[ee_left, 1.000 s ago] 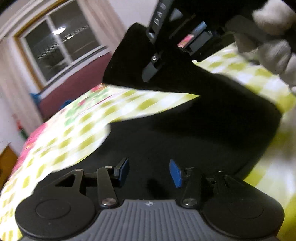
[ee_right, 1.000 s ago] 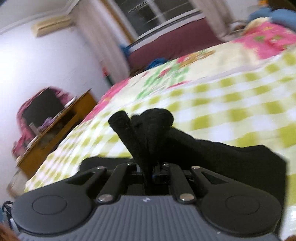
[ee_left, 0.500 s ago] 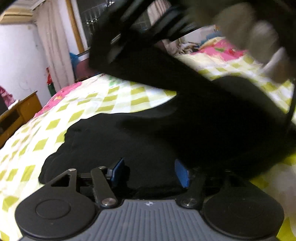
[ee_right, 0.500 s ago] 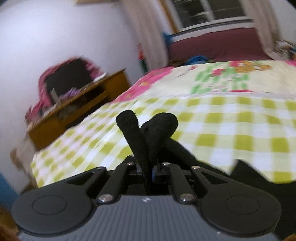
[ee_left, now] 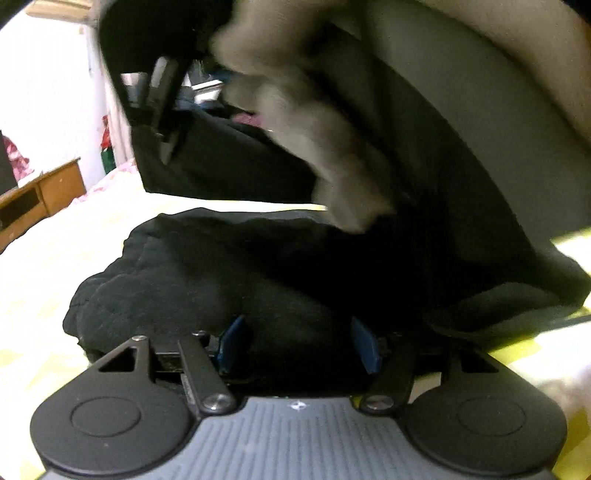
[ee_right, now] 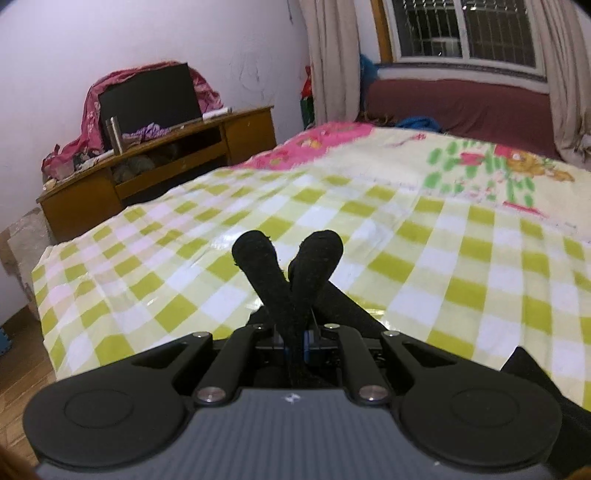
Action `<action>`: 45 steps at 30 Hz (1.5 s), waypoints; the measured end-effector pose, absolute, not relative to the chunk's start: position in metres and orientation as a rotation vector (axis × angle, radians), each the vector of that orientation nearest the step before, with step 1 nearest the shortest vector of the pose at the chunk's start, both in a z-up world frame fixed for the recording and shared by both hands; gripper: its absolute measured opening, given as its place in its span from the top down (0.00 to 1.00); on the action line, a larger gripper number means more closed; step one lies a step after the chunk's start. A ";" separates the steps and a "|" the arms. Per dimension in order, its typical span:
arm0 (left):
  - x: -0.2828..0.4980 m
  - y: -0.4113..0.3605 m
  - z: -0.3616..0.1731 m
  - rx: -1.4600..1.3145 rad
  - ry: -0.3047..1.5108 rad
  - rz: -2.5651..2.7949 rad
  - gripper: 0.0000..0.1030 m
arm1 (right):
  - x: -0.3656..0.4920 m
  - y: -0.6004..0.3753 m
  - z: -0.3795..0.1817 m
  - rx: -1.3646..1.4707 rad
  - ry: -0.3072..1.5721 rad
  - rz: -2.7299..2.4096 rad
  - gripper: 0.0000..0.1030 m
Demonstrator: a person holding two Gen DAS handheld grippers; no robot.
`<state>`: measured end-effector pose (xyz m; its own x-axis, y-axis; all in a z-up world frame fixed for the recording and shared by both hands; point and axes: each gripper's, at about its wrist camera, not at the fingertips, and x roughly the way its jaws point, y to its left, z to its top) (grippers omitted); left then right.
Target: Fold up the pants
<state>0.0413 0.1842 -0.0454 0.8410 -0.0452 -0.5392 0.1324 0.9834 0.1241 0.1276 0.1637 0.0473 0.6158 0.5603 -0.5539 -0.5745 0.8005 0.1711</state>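
The black pants [ee_left: 207, 273] lie bunched on the checked bedspread [ee_left: 74, 236]. My left gripper [ee_left: 297, 343] is open, its blue pads [ee_left: 231, 343] low over the fabric, holding nothing. Above it the other gripper and a gloved hand [ee_left: 332, 147] carry a black fold across the left wrist view. My right gripper [ee_right: 295, 343] is shut on a fold of the pants [ee_right: 288, 273]; two rounded ends of cloth stick up past the jaws, raised above the bed [ee_right: 369, 221].
A wooden cabinet [ee_right: 147, 166] with a dark screen and pink cloth stands beyond the bed's left edge. A window [ee_right: 461, 33] and a maroon bench are at the far end. Wooden floor [ee_right: 18, 354] shows lower left.
The right gripper with its fold has swung across and over the left gripper. The left gripper has dropped closer to the bunched pants, still open.
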 end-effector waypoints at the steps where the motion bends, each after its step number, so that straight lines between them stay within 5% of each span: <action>1: 0.042 0.183 -0.046 0.168 0.562 -0.093 0.26 | 0.128 0.168 0.047 -0.030 0.633 0.653 0.92; 7: 0.041 0.191 -0.045 0.143 0.561 -0.106 0.26 | 0.128 0.208 0.011 -0.104 0.721 0.689 0.88; 11: 0.031 0.195 -0.043 0.163 0.561 -0.115 0.25 | 0.133 0.225 -0.014 -0.136 0.848 0.767 0.73; 20: -0.005 0.216 -0.029 0.126 0.622 -0.052 0.24 | 0.119 0.148 0.038 0.050 0.759 0.921 0.54; 32: 0.042 0.227 0.023 0.167 0.447 0.002 0.24 | 0.130 0.004 0.027 0.049 0.738 0.576 0.54; 45: 0.103 0.208 -0.027 0.279 0.643 0.021 0.18 | 0.256 -0.020 -0.013 0.164 0.913 0.720 0.51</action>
